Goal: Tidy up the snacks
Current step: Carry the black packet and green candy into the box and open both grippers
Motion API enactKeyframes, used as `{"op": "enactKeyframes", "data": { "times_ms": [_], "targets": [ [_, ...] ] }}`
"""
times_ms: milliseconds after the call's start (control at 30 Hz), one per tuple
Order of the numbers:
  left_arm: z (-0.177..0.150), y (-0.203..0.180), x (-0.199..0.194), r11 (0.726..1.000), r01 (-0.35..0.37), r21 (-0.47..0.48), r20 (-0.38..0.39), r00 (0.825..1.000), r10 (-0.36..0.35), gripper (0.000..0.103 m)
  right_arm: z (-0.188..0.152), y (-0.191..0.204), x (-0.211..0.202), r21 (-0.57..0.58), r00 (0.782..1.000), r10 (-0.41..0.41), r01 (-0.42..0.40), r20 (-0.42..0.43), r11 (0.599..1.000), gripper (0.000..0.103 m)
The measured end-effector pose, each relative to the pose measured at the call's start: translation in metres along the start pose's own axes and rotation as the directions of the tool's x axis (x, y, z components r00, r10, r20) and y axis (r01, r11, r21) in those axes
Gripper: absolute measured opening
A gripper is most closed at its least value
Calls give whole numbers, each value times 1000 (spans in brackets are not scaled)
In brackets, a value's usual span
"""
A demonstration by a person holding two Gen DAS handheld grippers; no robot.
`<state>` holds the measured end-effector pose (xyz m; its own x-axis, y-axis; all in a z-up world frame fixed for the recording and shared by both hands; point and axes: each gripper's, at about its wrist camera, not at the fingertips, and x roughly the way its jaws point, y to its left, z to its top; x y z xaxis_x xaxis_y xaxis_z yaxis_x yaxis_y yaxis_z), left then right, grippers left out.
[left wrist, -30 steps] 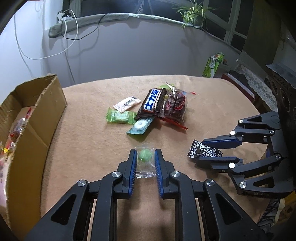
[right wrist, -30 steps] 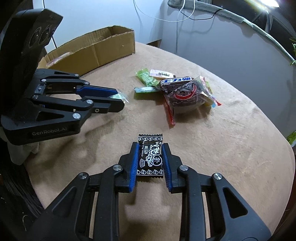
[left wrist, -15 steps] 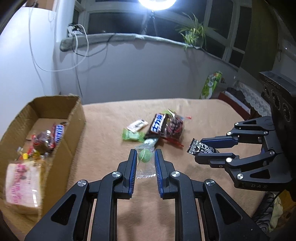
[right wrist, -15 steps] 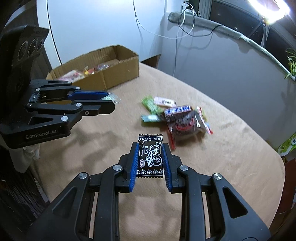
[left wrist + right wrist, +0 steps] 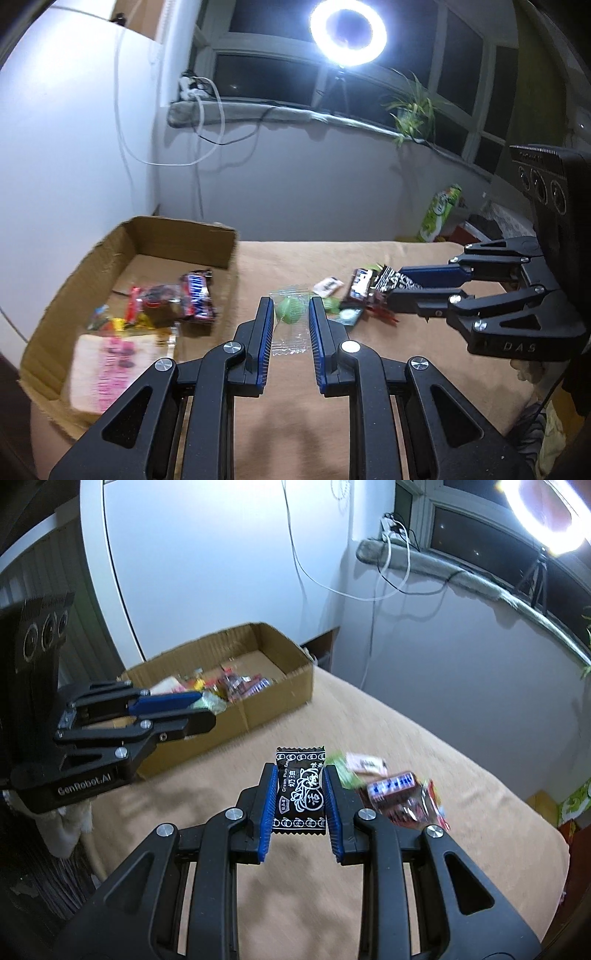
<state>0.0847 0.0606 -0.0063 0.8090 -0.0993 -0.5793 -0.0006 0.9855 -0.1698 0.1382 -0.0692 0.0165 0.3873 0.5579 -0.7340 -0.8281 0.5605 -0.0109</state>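
My left gripper (image 5: 291,308) is shut on a clear packet with a green candy (image 5: 290,311), held above the tan table. In the right wrist view the same left gripper (image 5: 207,710) hangs beside the cardboard box (image 5: 273,698). My right gripper (image 5: 299,775) is shut on a black candy packet (image 5: 300,792) with white print, also lifted off the table; in the left wrist view that gripper (image 5: 395,286) is at the right. A small pile of snacks (image 5: 351,295) lies on the cloth beyond both grippers. The box (image 5: 92,258) at the left holds several wrapped snacks.
The round table (image 5: 406,362) has a tan cloth and drops off at the near and right edges. A white wall and cables stand behind the box. A ring light (image 5: 347,31) and a plant (image 5: 413,107) sit on the window ledge far back.
Both grippers have risen off the table with their packets and swung toward the cardboard box, which now shows its inside. The snack pile looks farther away and lower in view.
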Motion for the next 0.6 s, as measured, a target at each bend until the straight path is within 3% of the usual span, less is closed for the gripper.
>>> {"op": "enactKeyframes", "data": {
  "times_ms": [600],
  "targets": [
    [-4,76,-27,988,-99,-117,45,993,105,18,68,59,59,-62,996,82,-81,15,995,26]
  ]
}}
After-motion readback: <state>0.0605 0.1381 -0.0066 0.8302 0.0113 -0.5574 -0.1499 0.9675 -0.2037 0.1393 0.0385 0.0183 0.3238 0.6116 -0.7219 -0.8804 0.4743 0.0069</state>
